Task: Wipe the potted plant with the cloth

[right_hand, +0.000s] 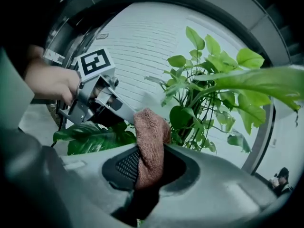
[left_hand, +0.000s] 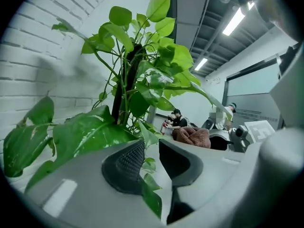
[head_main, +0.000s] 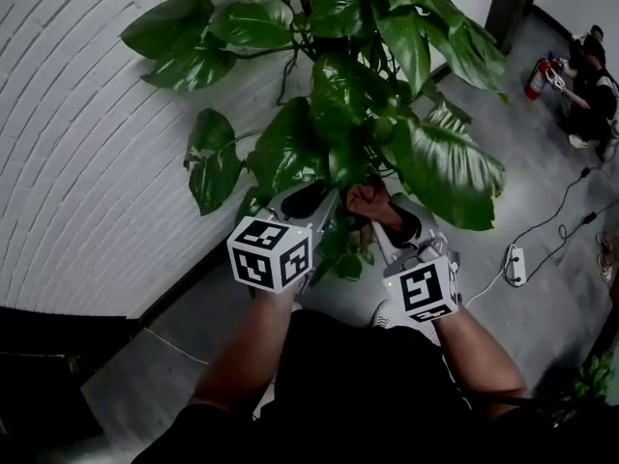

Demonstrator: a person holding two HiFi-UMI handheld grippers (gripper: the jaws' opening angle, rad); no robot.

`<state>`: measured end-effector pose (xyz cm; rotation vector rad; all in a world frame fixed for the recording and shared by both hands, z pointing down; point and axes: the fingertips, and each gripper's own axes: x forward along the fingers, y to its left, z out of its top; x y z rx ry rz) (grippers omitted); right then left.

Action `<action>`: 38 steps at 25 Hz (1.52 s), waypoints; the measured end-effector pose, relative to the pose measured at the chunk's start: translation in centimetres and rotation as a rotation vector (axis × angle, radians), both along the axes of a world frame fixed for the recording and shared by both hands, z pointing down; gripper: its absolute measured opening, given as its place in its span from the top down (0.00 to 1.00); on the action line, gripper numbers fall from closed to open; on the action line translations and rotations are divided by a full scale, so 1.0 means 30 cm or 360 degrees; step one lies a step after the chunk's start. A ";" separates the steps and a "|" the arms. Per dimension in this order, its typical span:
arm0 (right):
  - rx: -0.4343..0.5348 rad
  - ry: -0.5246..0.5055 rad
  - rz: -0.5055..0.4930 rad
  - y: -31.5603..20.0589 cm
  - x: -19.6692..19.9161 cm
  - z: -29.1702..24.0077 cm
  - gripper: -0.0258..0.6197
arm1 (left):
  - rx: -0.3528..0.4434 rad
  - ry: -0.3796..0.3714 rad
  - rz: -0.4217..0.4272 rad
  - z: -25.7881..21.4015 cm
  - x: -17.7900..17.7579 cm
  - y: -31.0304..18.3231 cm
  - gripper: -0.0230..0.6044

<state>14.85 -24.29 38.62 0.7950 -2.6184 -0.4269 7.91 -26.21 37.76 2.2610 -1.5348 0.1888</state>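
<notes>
I see the big potted plant [head_main: 387, 95] right in front of me, next to the white brick wall [head_main: 77, 162]. My right gripper [right_hand: 151, 167] is squeezing the brown cloth [right_hand: 151, 137] tight between its two jaws. The cloth sticks up out of them in a bunch. In the head view the cloth sits low down among the leaves, just beside a big shiny leaf [head_main: 450, 167]. I cannot tell if it touches that leaf. My left gripper [left_hand: 151, 148] has its jaws apart. A small leaf [left_hand: 152, 198] shows in the gap, but the pads are not pressing on it. The two grippers are near each other and both point into the plant. Far off on the grey floor [head_main: 542, 162] a person [head_main: 590, 85] sits near a red fire extinguisher [head_main: 537, 77].
</notes>
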 end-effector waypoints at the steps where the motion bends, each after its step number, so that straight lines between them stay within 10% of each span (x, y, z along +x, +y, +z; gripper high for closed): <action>1: -0.0001 -0.0021 -0.0014 0.004 -0.002 0.002 0.86 | -0.0001 0.0012 -0.0008 0.000 0.000 -0.005 0.78; 23: 0.0099 0.0025 0.0305 -0.243 -0.178 -0.036 0.86 | -0.0187 0.0397 0.0343 0.134 -0.058 -0.038 0.93; 38: 0.0024 0.0123 0.0235 -0.203 -0.236 0.052 0.86 | -0.0131 0.0156 0.0401 0.160 -0.057 -0.005 0.93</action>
